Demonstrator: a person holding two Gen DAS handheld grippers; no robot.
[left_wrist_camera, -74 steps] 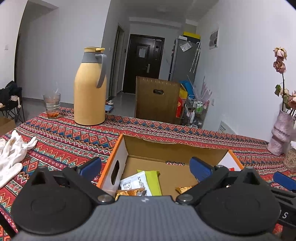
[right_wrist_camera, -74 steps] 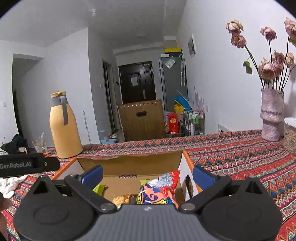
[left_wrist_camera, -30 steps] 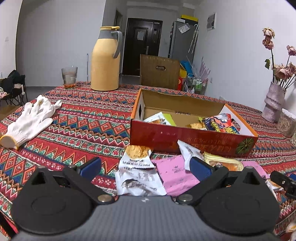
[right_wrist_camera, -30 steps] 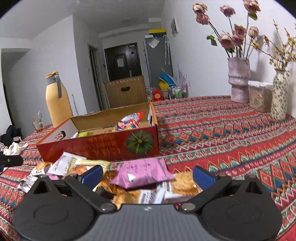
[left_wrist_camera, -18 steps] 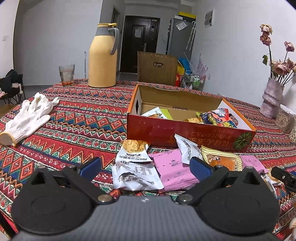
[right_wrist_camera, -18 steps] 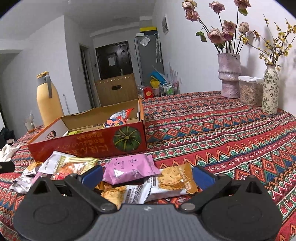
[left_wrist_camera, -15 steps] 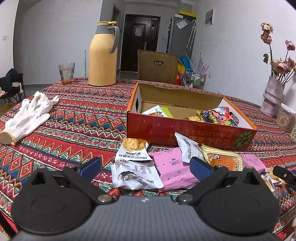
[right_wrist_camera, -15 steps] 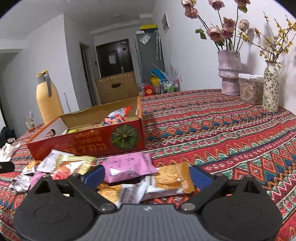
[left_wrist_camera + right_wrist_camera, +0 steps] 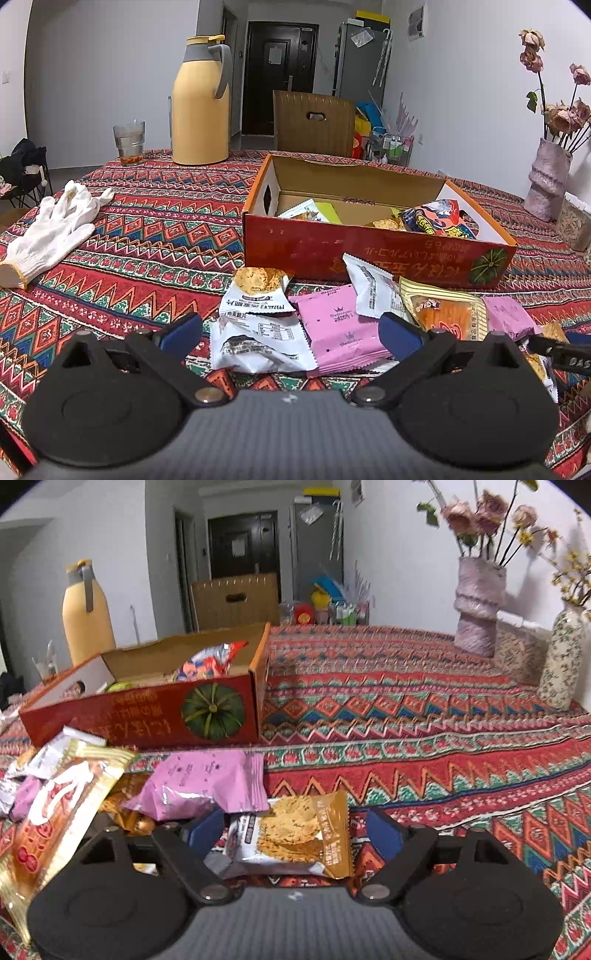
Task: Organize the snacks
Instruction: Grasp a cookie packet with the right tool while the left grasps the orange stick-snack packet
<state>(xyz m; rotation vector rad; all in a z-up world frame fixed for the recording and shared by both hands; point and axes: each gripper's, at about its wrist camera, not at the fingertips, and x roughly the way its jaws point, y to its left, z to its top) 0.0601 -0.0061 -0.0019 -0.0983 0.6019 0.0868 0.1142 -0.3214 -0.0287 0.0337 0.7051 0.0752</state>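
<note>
Right wrist view: our right gripper (image 9: 295,830), jaws closing around the cracker packet (image 9: 295,834) without touching, risks snagging the overlapping pink packet (image 9: 207,782); left gripper (image 9: 290,332) spread, empty.

A red carton (image 9: 376,251) printed with a green pumpkin, pink snack packets (image 9: 341,332) and a red zigzag-patterned tablecloth (image 9: 155,236) are shown.

My left wrist view looks forward and down, low over the table; my right likewise, nearer. Both share the red box (image 9: 369,254) (image 9: 147,716) and loose snack packets (image 9: 332,328) (image 9: 207,782).
</note>
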